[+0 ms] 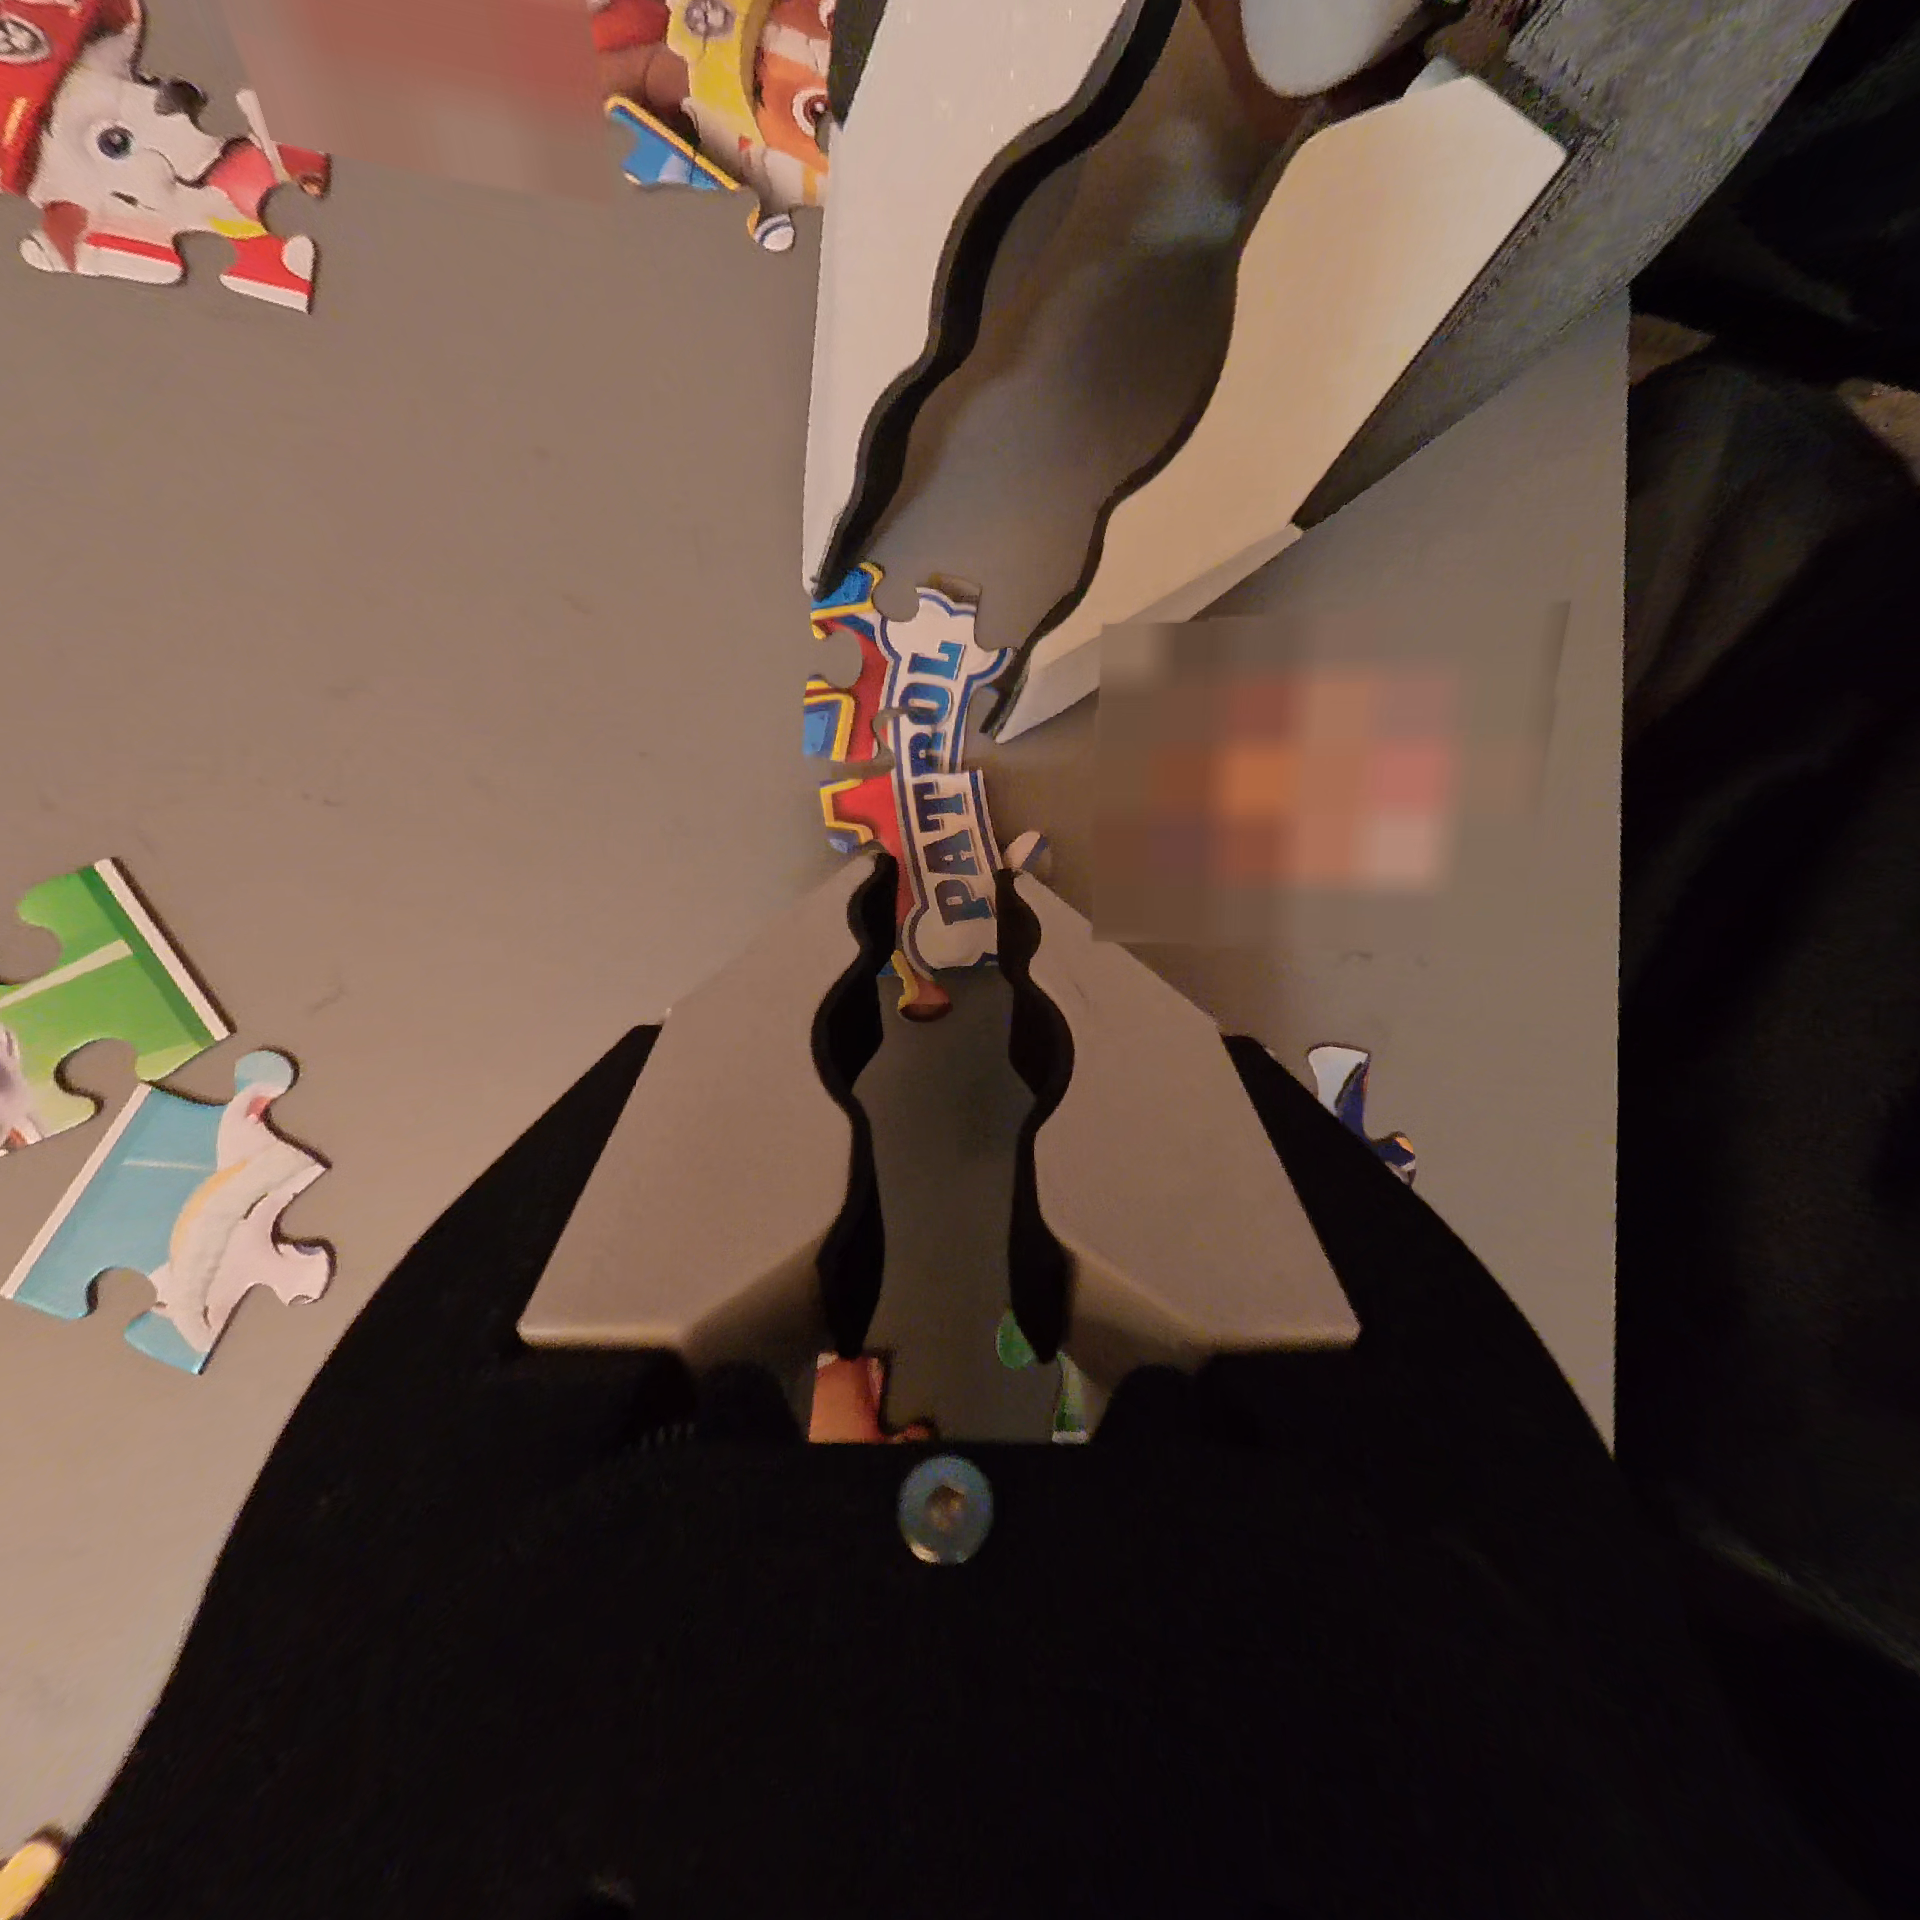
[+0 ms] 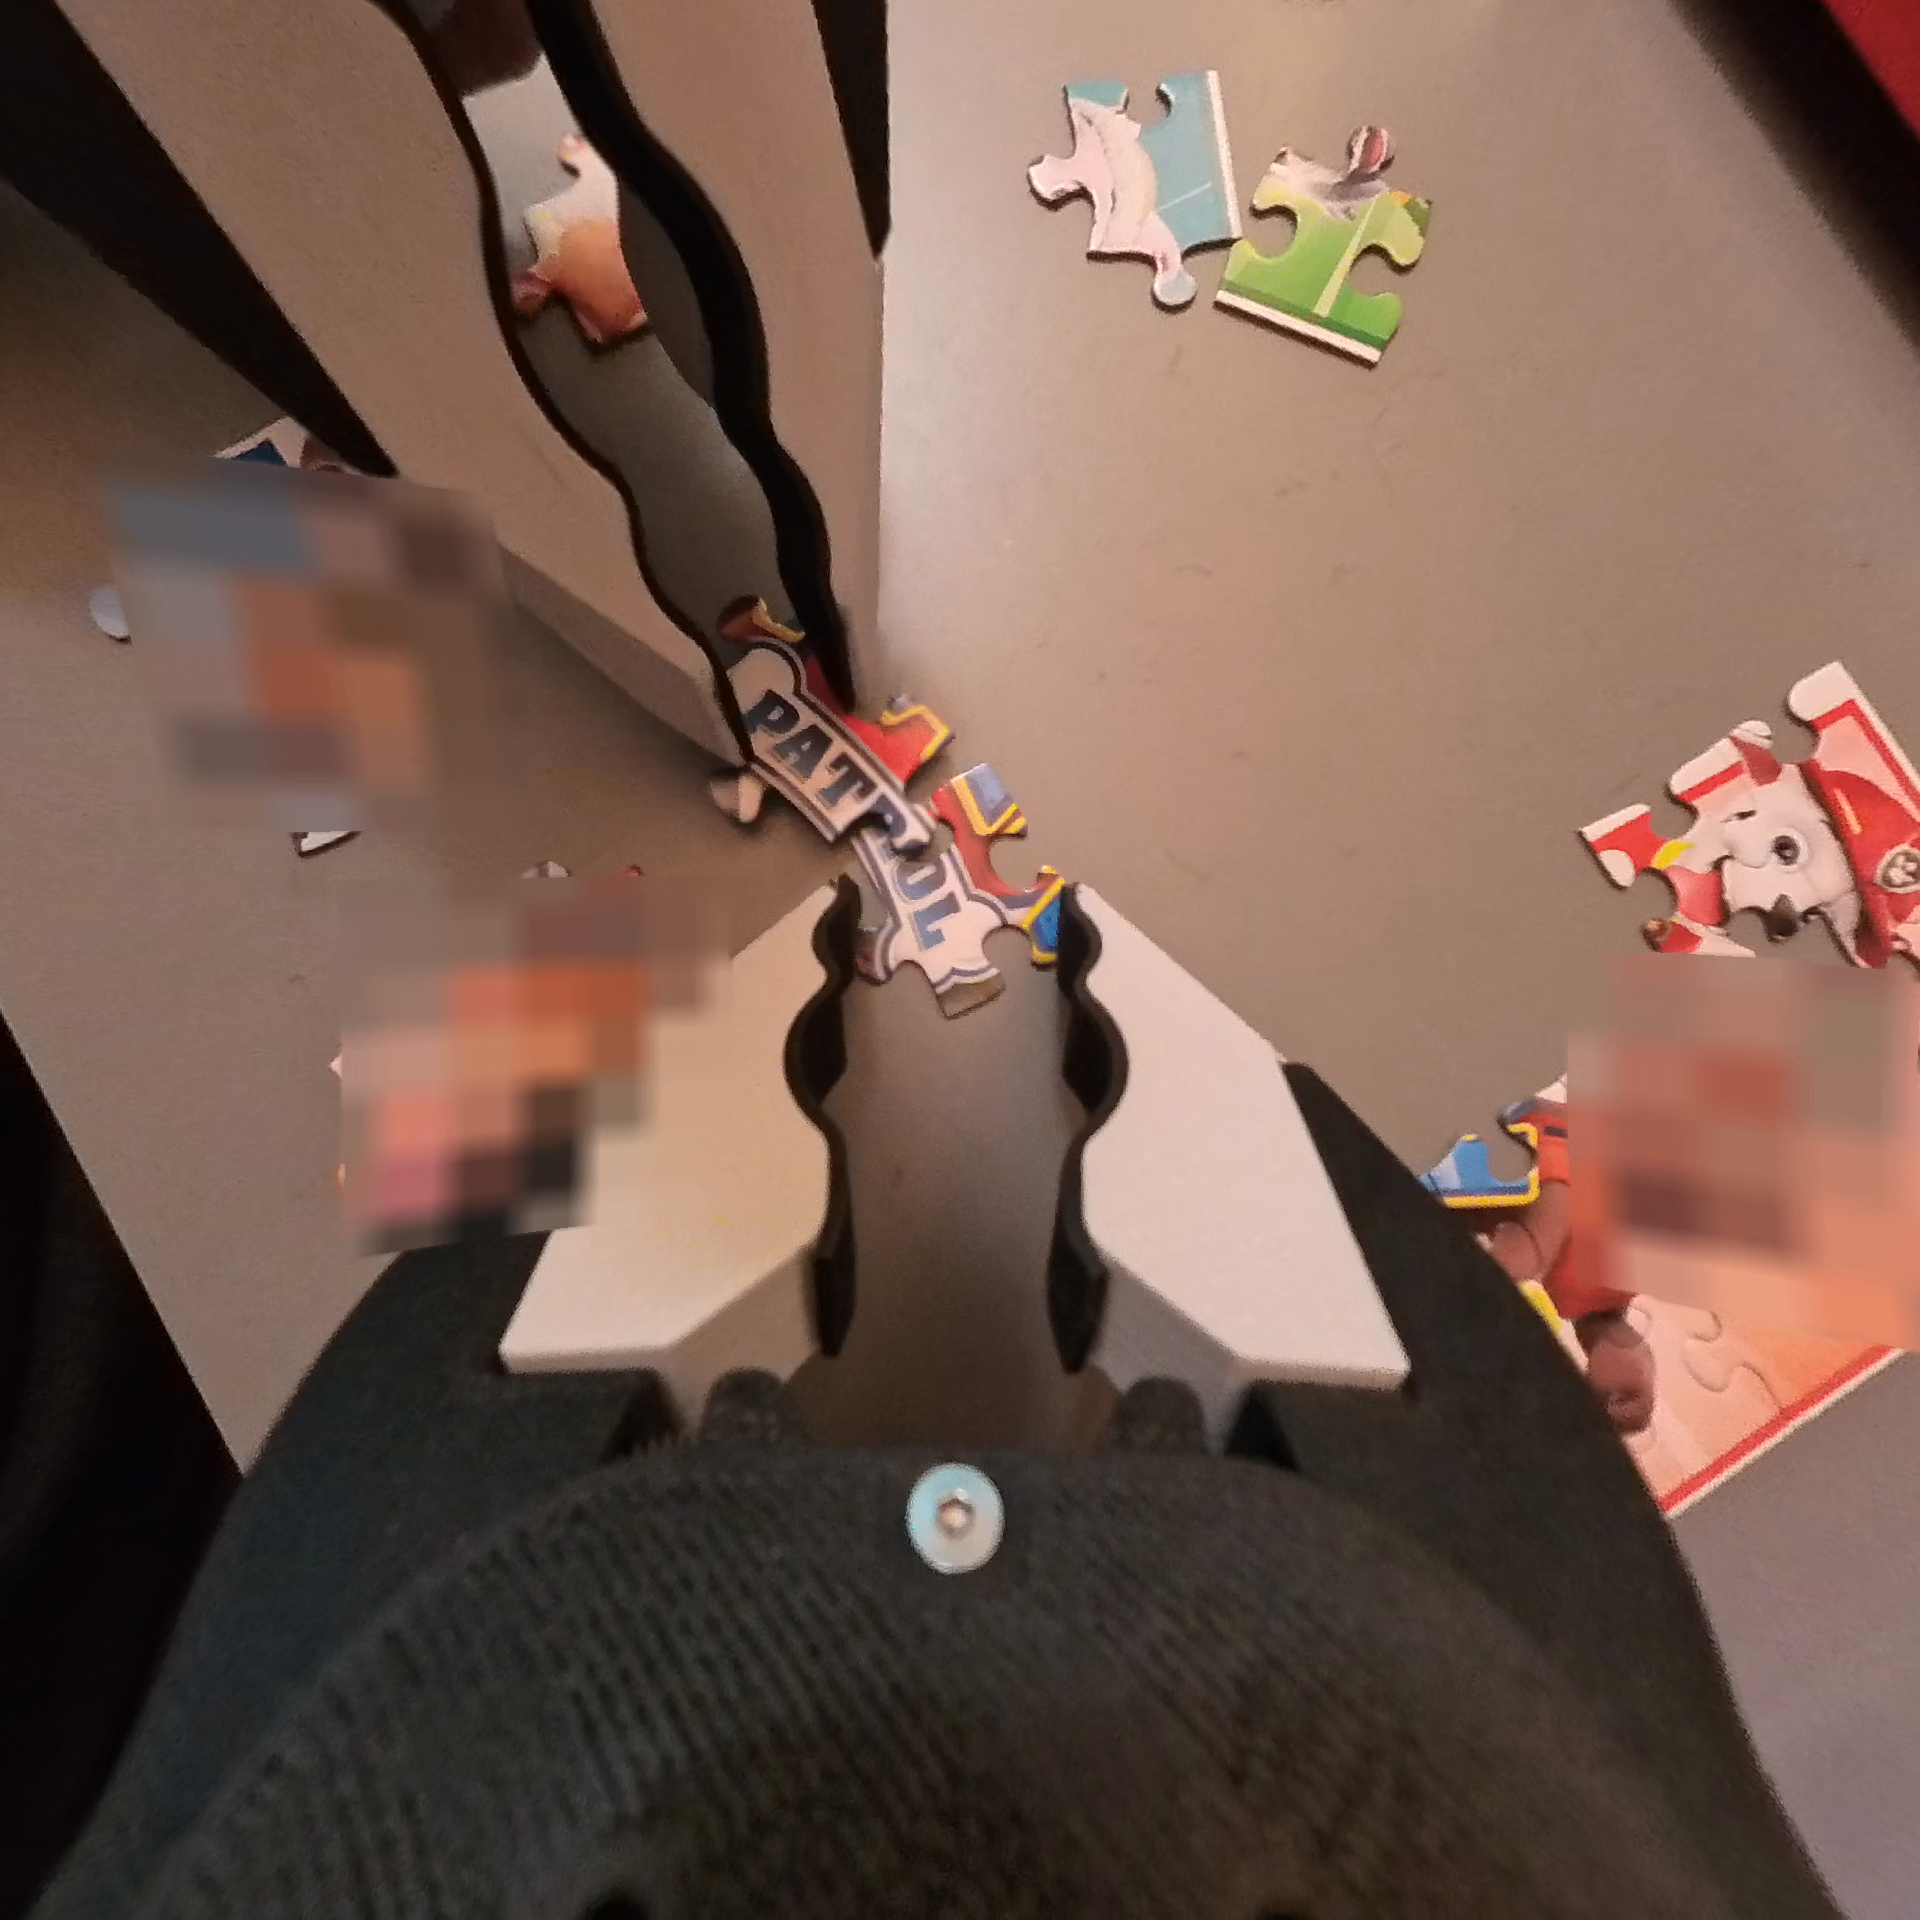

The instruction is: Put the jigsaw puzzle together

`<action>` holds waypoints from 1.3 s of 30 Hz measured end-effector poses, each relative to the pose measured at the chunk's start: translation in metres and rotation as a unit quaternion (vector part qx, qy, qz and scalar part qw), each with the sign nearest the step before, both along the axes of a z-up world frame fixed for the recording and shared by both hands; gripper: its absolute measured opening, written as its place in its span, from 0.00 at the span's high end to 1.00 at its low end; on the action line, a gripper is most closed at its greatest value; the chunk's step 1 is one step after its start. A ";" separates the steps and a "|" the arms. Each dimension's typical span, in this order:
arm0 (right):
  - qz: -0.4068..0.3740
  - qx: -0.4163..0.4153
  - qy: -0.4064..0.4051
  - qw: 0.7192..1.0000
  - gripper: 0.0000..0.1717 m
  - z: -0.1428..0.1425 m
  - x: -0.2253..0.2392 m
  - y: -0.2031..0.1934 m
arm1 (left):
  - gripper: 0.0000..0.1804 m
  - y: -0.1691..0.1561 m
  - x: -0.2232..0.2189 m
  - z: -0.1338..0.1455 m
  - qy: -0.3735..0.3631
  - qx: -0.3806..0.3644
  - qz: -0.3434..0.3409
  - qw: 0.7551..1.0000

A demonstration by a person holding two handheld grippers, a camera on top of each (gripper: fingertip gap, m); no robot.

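My left gripper (image 1: 943, 881) is shut on a puzzle piece with a white lettered banner and a red and yellow edge (image 1: 961, 862). Its pads press on both sides of the piece, low over the grey table (image 1: 468, 623). My right gripper (image 2: 958, 914) is shut on a matching banner piece with red and blue corners (image 2: 935, 925), which spans its pads. The two pieces meet end to end, and the left piece (image 2: 821, 769) overlaps the right one at the joint. The right gripper (image 1: 920, 639) reaches in from the top of the left wrist view. The left gripper (image 2: 784, 707) reaches in from the upper left of the right wrist view.
Loose pieces lie around: a red and white dog piece (image 1: 156, 177), a green piece (image 1: 104, 987), a light blue piece (image 1: 177, 1216) and a yellow one (image 1: 727, 104). A joined section with a red border (image 2: 1714, 1351) lies at the right. The table edge (image 1: 1621, 831) runs close by. Across from one pair of fingers to the other is roughly 4 cm.
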State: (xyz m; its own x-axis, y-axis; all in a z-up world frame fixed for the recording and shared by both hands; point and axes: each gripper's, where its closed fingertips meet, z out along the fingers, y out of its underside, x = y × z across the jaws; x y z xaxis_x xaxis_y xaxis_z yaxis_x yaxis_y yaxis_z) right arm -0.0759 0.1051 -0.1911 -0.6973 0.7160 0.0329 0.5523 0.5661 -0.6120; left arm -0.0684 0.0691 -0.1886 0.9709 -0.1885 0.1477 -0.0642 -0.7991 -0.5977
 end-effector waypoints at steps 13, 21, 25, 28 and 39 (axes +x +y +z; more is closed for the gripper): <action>0.020 -0.022 0.003 1.000 0.78 0.005 0.003 -0.011 | 0.91 0.003 -0.004 -0.003 0.021 0.003 0.000 1.000; 0.046 -0.028 -0.016 0.998 0.79 0.003 0.008 -0.023 | 0.91 0.003 -0.004 -0.003 0.023 0.006 -0.001 1.000; 0.046 -0.028 -0.022 0.998 0.78 0.002 0.010 -0.023 | 0.90 0.003 -0.004 -0.003 0.020 0.008 -0.001 1.000; 0.047 -0.024 -0.027 0.998 0.78 0.001 0.012 -0.022 | 0.91 0.003 -0.007 -0.003 0.025 0.007 0.005 1.000; 0.048 -0.035 -0.006 0.998 0.75 0.010 0.006 -0.026 | 0.91 0.005 0.000 -0.002 0.016 0.013 -0.010 1.000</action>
